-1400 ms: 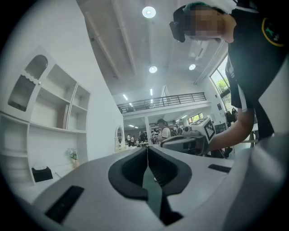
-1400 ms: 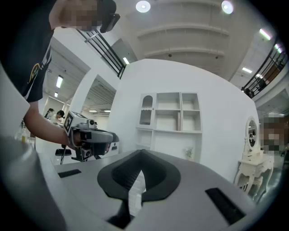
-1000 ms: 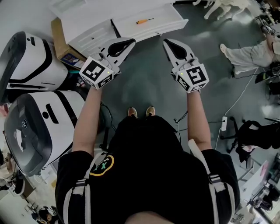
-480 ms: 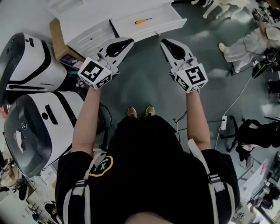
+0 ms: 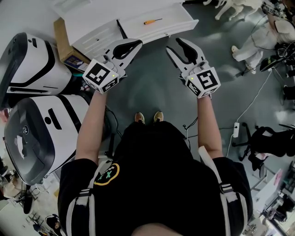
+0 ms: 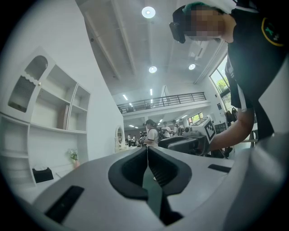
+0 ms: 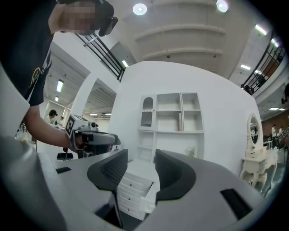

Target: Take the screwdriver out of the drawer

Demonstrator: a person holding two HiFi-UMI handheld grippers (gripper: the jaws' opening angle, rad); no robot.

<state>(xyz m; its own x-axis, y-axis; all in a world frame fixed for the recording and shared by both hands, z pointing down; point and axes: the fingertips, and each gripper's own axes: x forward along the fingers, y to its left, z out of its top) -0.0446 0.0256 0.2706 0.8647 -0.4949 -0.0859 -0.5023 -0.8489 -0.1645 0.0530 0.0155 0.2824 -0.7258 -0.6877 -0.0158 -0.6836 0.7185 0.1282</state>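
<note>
Opening on nothing at right gripper point(image 5: 174, 44); pressed together at left gripper point(image 5: 137, 43). Risks rolling slim screwdriver point(image 5: 152, 21) in drawer point(image 5: 182, 24) if approached off-centre.

**Screwdriver barely legible**
In the head view the screwdriver point(image 5: 152, 21) is too small to show its tip, and the white cabinet point(image 5: 101, 14) runs off the top edge. In the right gripper view the drawer point(image 7: 150, 198) hides its inside.

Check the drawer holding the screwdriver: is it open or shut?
Open: the drawer is pulled out, and the screwdriver lies exposed inside it in the head view.
</note>
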